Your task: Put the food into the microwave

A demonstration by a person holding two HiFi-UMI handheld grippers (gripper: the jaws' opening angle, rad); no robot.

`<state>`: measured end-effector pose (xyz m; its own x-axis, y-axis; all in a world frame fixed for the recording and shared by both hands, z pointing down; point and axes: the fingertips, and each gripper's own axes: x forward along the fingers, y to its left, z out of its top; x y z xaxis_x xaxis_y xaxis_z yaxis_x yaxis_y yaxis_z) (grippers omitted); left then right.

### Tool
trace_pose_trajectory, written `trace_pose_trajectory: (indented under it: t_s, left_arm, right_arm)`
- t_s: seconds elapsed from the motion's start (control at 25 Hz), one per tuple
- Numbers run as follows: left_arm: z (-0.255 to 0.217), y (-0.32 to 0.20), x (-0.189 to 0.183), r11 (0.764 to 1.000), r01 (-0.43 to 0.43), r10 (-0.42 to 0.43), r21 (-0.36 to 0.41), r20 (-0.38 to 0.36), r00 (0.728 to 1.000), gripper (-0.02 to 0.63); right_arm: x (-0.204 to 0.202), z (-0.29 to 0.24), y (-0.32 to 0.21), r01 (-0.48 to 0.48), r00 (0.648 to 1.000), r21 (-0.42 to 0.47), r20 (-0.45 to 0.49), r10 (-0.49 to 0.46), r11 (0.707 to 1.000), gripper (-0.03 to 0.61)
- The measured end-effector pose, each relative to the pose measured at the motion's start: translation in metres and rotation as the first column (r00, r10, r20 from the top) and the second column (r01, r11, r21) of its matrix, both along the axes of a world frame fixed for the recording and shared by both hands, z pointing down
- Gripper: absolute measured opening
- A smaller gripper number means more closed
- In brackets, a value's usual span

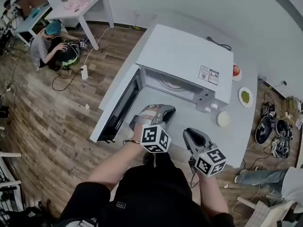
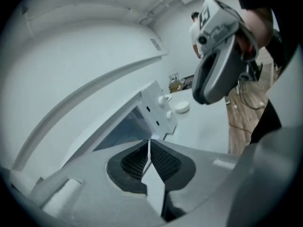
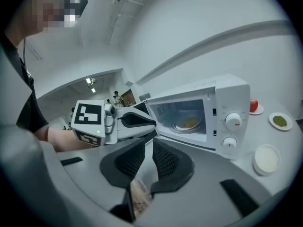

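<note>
- My left gripper (image 1: 156,111) hangs in front of the open microwave (image 1: 189,56), whose door (image 1: 120,109) is swung out to the left.
- My right gripper (image 1: 191,135) is just beside it on the right, over the white table (image 1: 232,141).
- Right of the microwave, the table holds 3 things: a red item on a small dish (image 1: 236,70), a plate of green food (image 1: 245,97) and a round white bowl (image 1: 223,119).
- At the upper left, a person (image 1: 45,44) in a teal cap crouches on the wood floor (image 1: 47,117).

microwave (image 1: 185,56) cavity open, door (image 1: 118,111) swung wide at left, plate (image 3: 189,124) inside
</note>
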<state>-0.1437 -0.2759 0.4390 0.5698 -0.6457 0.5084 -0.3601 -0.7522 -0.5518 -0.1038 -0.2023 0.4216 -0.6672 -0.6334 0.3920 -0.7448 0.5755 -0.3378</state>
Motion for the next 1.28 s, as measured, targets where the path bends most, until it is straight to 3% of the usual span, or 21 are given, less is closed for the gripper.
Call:
trace_pose_trajectory:
  t_s: [0.16, 0.4, 0.6, 0.92, 1.0, 1.16, 1.28]
  left_arm:
    - [-0.054, 0.045, -0.001, 0.999, -0.025, 0.02, -0.026, -0.169, 0.985, 0.021]
    - [-0.091, 0.102, -0.008, 0.992, -0.072, 0.033, -0.107, -0.33, 0.943, 0.021]
    - [-0.101, 0.143, -0.005, 0.968, -0.113, -0.004, -0.225, -0.465, 0.885, 0.021]
    - [-0.126, 0.185, 0.022, 0.957, -0.116, -0.041, -0.265, -0.52, 0.853, 0.021]
    - [-0.13, 0.191, 0.039, 0.949, -0.115, -0.071, -0.293, -0.557, 0.828, 0.021]
    - [-0.151, 0.205, 0.074, 0.93, -0.129, -0.138, -0.343, -0.655, 0.743, 0.021]
    - [-0.165, 0.218, 0.1, 0.934, -0.142, -0.124, -0.328, -0.671, 0.731, 0.021]
  right_arm:
    - [0.008, -0.026, 0.032, -0.042, 0.999, 0.036, 0.014, 0.042, 0.998, 0.058]
    - [0.01, -0.031, 0.068, -0.08, 0.992, -0.002, 0.101, 0.08, 0.997, 0.048]
    - [0.008, -0.042, 0.087, -0.067, 0.995, 0.042, 0.077, 0.063, 0.997, 0.043]
    - [0.042, -0.076, 0.111, -0.06, 0.995, 0.114, 0.089, 0.05, 0.992, 0.043]
    - [0.058, -0.088, 0.116, -0.059, 0.994, 0.134, 0.103, 0.046, 0.989, 0.041]
    - [0.095, -0.115, 0.13, -0.062, 0.993, 0.198, 0.114, 0.04, 0.978, 0.03]
    - [0.123, -0.131, 0.145, -0.073, 0.989, 0.24, 0.144, 0.039, 0.968, 0.02]
